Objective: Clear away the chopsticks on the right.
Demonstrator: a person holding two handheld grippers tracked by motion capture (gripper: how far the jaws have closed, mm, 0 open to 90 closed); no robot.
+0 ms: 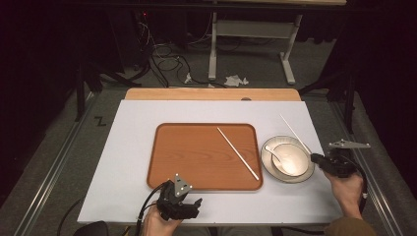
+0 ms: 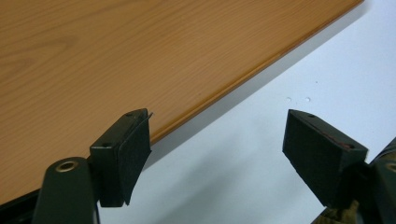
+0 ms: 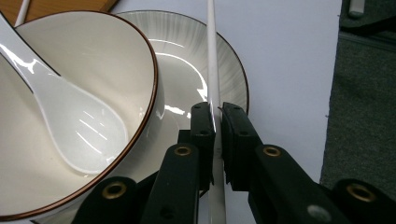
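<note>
Right gripper (image 3: pixel 217 122): clamped on chopstick (image 3: pixel 212 56), right of plate (image 3: pixel 187 60). Left gripper (image 2: pixel 217 154): jaws apart, at tray's (image 2: pixel 116 56) near edge.

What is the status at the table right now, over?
Right gripper shut on chopstick beside plate. Left gripper open, idle at tray edge. Second chopstick on tray. Nothing in the way.

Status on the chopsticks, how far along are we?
Done: one white chopstick lies on the wooden tray. In hand: the right tongs are shut on the second chopstick beside the plate. Left, probably: carry it to the tray. The left tongs are open at the tray's edge.
</note>
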